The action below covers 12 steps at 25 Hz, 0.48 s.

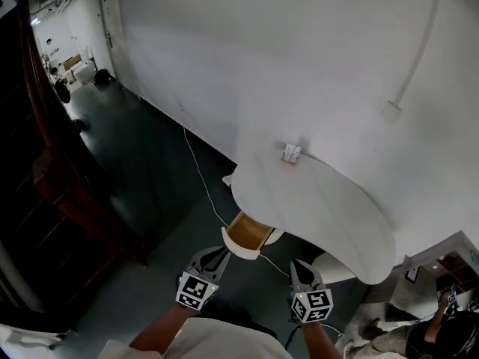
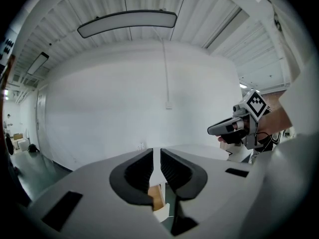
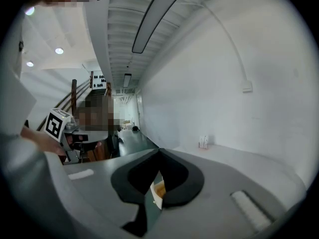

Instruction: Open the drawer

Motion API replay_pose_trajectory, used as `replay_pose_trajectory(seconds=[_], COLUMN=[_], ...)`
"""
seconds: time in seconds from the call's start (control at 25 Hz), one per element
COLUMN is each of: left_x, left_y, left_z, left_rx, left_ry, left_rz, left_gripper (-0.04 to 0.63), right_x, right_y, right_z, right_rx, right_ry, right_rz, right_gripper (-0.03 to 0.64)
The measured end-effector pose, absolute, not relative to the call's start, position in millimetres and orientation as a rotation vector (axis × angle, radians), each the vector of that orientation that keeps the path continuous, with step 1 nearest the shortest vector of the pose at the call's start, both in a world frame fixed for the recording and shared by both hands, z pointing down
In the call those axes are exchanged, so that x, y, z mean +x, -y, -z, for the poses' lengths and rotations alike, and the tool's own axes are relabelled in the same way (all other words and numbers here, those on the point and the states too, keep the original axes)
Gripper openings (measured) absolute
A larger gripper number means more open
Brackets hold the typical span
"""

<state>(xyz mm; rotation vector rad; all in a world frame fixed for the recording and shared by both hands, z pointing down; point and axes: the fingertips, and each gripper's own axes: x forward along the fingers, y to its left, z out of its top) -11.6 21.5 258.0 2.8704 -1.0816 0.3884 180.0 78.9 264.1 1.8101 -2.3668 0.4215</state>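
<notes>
The drawer (image 1: 250, 231) stands pulled out from under the white table (image 1: 329, 208), showing its wooden inside and white front. Both grippers hang in the air on the near side of it, touching nothing. My left gripper (image 1: 218, 255) sits just left of the drawer front; in the left gripper view its jaws (image 2: 156, 157) stand a narrow slit apart with nothing between them, and the drawer (image 2: 158, 199) shows below. My right gripper (image 1: 299, 268) is to the drawer's right; its jaws (image 3: 158, 153) meet at the tips, empty, over the drawer (image 3: 158, 189).
A small white item (image 1: 291, 153) stands at the table's far edge by the white wall. A cable (image 1: 199, 172) runs across the dark floor. Dark wooden stairs (image 1: 52, 163) fill the left. A seated person (image 1: 438, 329) is at the bottom right.
</notes>
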Motion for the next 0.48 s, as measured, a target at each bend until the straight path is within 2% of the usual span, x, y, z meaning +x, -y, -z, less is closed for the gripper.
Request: replay_pose_trajectory(seconds=[0.48], left_x=[-56.0], left_y=[-19.6], left_z=[-201.2], left_rx=[2.906], left_ry=[1.047], left_rz=[-0.336], left_gripper=[0.015], right_x=[166.8], right_y=[-90.1], right_z=[-215.4], right_rx=[1.912], right_ry=[2.343], right_rz=[-0.357], right_gripper=[0.011])
